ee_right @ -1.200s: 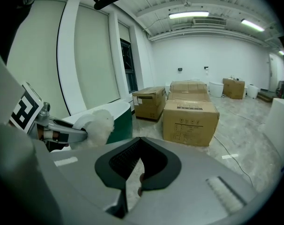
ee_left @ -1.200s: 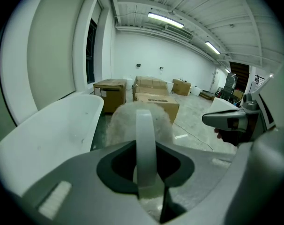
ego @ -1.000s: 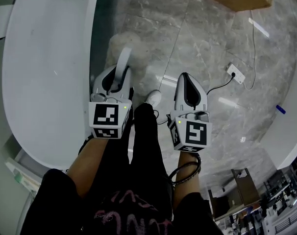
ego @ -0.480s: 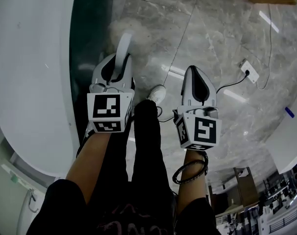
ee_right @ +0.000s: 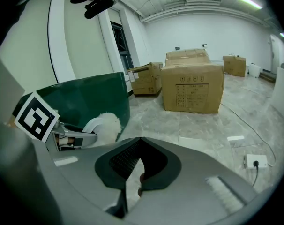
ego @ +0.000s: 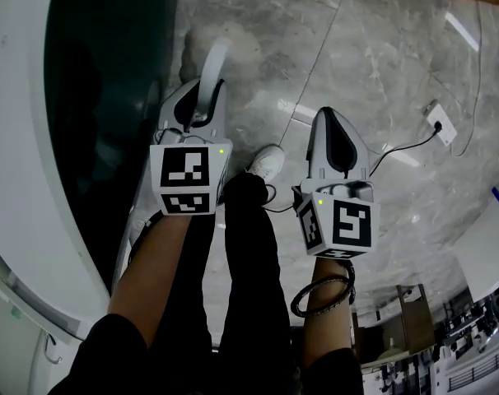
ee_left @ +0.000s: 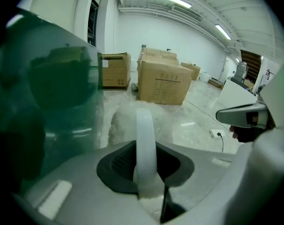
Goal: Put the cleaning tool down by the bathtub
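Left hand-held gripper point(ego: 192, 109) clamped on white handle of cleaning tool point(ego: 214, 68), beside bathtub point(ego: 19, 155) at frame left. Right hand-held gripper point(ego: 335, 130) jaws together, empty.

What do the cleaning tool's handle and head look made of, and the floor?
Handle: smooth white plastic, probably; even matte sheen. Head: fluffy white fibre, fuzzy outline. Floor: polished grey stone or stone-look tile, veined, reflecting lights.
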